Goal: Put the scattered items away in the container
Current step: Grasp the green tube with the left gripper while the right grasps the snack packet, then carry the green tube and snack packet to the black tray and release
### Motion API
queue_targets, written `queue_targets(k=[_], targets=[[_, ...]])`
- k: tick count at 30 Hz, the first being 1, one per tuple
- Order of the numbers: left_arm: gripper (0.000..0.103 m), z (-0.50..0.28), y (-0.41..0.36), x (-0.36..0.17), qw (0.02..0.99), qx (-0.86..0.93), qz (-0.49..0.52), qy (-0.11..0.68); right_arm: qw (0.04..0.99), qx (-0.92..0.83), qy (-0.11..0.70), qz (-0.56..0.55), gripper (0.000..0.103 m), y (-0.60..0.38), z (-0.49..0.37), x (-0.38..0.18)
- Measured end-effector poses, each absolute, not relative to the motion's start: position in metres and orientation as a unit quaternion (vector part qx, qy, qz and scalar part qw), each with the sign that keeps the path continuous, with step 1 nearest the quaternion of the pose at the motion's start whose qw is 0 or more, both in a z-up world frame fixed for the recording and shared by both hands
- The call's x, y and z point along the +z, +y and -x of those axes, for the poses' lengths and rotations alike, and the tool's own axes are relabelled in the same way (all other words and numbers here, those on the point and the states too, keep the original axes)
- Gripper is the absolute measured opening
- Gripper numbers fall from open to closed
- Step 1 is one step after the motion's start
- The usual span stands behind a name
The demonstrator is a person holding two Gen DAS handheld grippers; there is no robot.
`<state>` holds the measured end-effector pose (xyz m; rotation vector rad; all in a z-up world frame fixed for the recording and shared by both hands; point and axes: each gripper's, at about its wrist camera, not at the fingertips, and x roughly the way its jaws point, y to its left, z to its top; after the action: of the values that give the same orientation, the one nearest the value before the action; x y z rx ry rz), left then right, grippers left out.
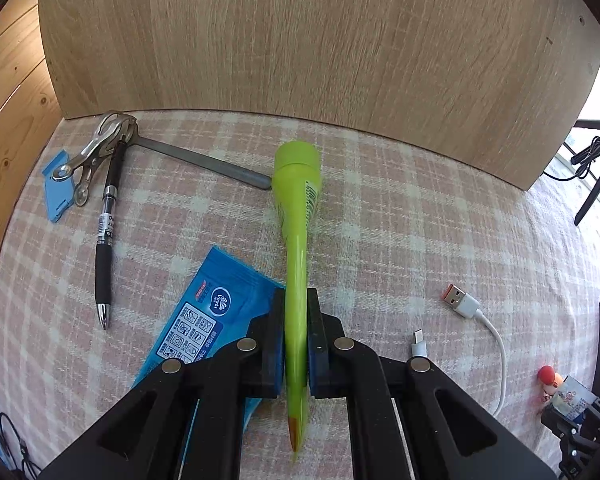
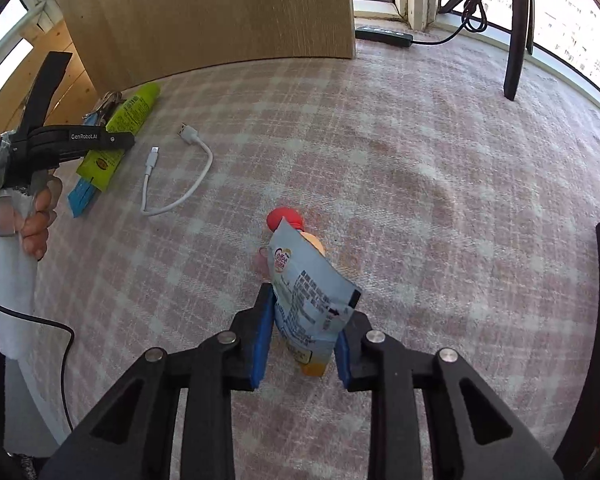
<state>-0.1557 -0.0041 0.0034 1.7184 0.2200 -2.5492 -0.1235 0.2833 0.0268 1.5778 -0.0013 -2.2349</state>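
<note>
Scattered items lie across a pink checked cloth [image 1: 400,216] in front of a wooden panel [image 1: 300,40]. Farthest left in the left wrist view, a small blue card [image 1: 58,186] sits under a metal clip [image 1: 96,152], with a black pen [image 1: 107,236] just beside it, tip pointing toward the camera, and a grey metal bar [image 1: 204,166] running from the clip toward the middle. Next comes a blue wipes packet [image 1: 208,320], lying flat and partly hidden under the left gripper [image 1: 297,340]. That gripper's jaws are clamped tight on a green tube [image 1: 298,240]: its flat crimped end is pinched between the blue pads, while its cap end sticks out forward beyond the fingertips, over the cloth. To the right of the tube, a white USB cable [image 1: 496,340] lies loose on the cloth, well clear of the jaws. In the right wrist view, a hand [image 2: 40,220] at the far left holds the left gripper's handle. In the middle, the right gripper [image 2: 304,344] has a pale blue coffee sachet [image 2: 308,292] upright between its pads, which press on its lower part. A small red-capped figure [image 2: 286,218] lies on the cloth just beyond the sachet, partly hidden by it.
</note>
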Motion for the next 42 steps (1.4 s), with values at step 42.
queue_targets(k=[42], targets=[[0.007,0.162,0.244,0.132,-0.224,-0.842,-0.491,-0.005,-0.017,-0.881,-0.134,-0.453,0.016,0.494,0.076,0.126]])
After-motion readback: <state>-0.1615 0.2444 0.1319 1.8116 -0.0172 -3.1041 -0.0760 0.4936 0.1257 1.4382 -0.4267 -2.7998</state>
